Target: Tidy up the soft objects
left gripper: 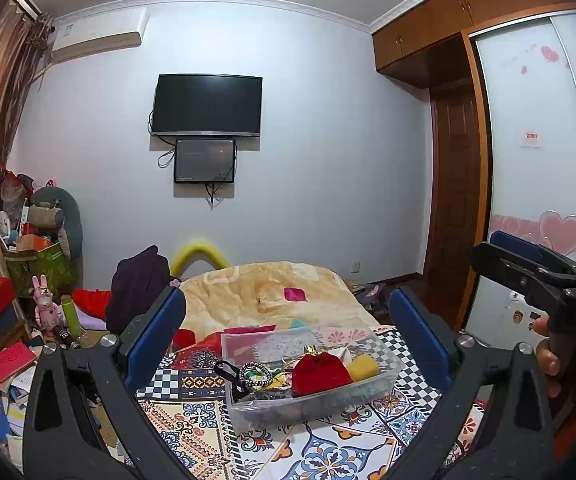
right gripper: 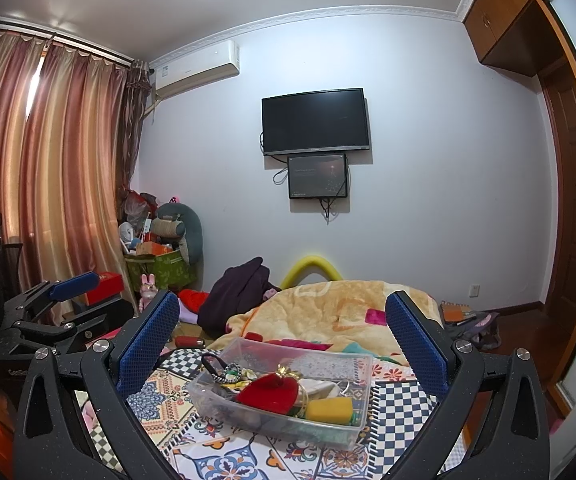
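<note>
A clear plastic bin (left gripper: 384,384) (right gripper: 362,364) sits on the patterned cloth on the bed. It holds a red pouch (left gripper: 320,374) (right gripper: 271,394), a yellow sponge (left gripper: 363,367) (right gripper: 330,407), a beaded bracelet (left gripper: 253,374) (right gripper: 227,374) and other small soft items. My left gripper (left gripper: 288,334) is open and empty, raised in front of the bin. My right gripper (right gripper: 283,340) is open and empty, also above and in front of the bin. The right gripper shows at the right edge of the left wrist view (left gripper: 536,272); the left gripper shows at the left of the right wrist view (right gripper: 55,312).
A beige blanket (left gripper: 271,288) (right gripper: 328,308) with a pink patch lies behind the bin. Red and teal cloths (left gripper: 247,330) lie by the bin's far side. A dark garment (left gripper: 139,284), cluttered boxes and toys (left gripper: 35,264) stand left. A wardrobe (left gripper: 528,160) is right.
</note>
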A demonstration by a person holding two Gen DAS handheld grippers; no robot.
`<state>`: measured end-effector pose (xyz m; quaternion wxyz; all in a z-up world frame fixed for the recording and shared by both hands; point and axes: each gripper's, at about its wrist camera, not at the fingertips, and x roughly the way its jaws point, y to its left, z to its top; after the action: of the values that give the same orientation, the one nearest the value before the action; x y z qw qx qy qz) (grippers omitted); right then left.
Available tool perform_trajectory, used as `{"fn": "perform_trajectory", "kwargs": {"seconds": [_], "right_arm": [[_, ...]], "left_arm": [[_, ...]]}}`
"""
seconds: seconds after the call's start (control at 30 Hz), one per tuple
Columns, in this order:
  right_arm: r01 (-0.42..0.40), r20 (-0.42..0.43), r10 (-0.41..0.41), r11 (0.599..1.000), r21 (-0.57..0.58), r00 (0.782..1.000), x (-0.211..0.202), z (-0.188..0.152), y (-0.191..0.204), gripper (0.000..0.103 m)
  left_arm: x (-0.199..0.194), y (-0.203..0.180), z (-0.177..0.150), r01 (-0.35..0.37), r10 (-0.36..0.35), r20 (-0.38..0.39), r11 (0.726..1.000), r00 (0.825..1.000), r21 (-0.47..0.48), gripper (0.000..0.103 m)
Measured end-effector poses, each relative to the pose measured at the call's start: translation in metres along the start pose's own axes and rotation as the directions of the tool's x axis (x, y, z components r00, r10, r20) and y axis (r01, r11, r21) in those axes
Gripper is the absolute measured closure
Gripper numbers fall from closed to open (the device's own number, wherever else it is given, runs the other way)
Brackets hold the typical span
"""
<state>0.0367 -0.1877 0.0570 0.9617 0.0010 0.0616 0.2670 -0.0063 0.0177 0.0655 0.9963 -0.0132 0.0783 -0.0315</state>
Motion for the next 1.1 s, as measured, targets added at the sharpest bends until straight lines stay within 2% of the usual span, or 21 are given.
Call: {"fn": "perform_trajectory", "kwargs": {"seconds": [1.1], "right_arm": [[0.006, -0.027, -0.006, 1.000, 0.005, 1.000, 0.0043, -0.0002, -0.0031, 0.000]], "left_arm": [[0.0032, -0.0018, -0.0007, 0.013, -0.013, -0.019, 1.000, 1.000, 0.000, 0.000]]}}
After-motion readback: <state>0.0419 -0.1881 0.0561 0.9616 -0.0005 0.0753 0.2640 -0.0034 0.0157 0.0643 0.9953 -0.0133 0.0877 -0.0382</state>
